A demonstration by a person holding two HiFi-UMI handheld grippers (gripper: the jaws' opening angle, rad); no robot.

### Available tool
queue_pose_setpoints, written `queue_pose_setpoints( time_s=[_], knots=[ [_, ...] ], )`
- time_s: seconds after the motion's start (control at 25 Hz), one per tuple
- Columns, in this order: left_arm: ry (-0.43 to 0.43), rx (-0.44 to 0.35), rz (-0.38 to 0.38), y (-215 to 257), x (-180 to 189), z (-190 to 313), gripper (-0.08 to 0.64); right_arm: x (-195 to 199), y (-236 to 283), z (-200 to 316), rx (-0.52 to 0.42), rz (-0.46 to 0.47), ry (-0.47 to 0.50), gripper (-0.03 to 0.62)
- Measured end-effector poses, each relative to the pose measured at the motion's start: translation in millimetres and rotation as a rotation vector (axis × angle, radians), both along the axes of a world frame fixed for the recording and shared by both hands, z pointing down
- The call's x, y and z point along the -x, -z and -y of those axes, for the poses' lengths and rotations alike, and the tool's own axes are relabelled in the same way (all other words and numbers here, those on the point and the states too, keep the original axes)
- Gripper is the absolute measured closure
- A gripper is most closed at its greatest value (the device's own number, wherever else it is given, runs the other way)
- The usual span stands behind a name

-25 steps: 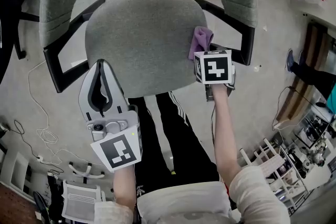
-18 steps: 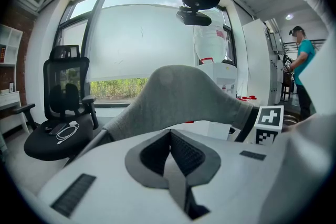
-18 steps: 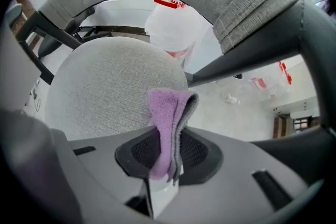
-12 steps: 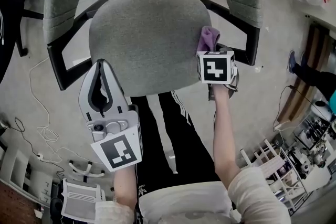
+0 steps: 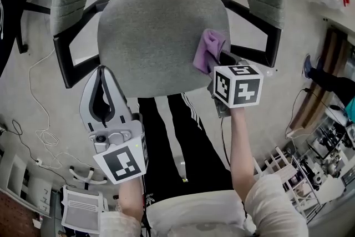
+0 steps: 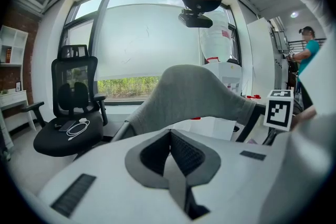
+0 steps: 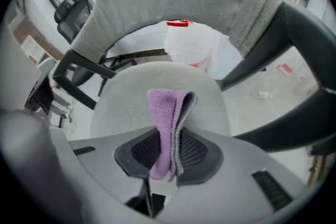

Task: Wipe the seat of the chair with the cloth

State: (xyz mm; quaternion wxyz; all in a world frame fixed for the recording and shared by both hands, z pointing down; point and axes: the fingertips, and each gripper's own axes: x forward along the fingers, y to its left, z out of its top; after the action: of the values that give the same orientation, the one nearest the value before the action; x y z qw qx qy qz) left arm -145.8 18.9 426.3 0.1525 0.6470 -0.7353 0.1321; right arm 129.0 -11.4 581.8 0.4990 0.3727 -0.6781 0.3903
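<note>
Right of centre in the head view, the right gripper (image 5: 221,59) is clamped on the purple cloth (image 5: 206,48), which rests on the right edge of the seat (image 5: 155,30). The left gripper (image 5: 104,76), jaws together, sits lower left.

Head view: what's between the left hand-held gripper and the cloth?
Only bare seat between left hand-held gripper and cloth, seen in head view.

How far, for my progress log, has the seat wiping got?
Done: the purple cloth is clamped in the right hand-held gripper. In hand: it sits at the grey seat's right edge. Remaining: the rest of the seat; no wiped trace shows. The left hand-held gripper is shut, empty.
</note>
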Motion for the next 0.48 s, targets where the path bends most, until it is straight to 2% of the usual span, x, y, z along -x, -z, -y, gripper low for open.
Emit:
queue_pose_setpoints(
  time_s=[0.12, 0.28, 0.36, 0.48],
  knots=[
    [0.012, -0.036, 0.009, 10.8, 7.5, -9.2, 0.548, 69.9, 5.2, -42.8, 0.067, 0.191, 0.082, 0.505],
    [0.008, -0.038, 0.051, 15.7, 20.9, -17.9, 0.548, 167.3, 3.2, -118.7, 0.220, 0.406, 0.212, 0.505],
    [0.026, -0.034, 0.065, 15.7, 31.7, -21.6, 0.548, 207.5, 3.3, -146.7, 0.268, 0.483, 0.256, 0.505],
    [0.065, -0.038, 0.073, 15.0, 46.2, -27.2, 0.548, 247.9, -4.5, -170.8, 0.296, 0.524, 0.283, 0.505]
  ],
)
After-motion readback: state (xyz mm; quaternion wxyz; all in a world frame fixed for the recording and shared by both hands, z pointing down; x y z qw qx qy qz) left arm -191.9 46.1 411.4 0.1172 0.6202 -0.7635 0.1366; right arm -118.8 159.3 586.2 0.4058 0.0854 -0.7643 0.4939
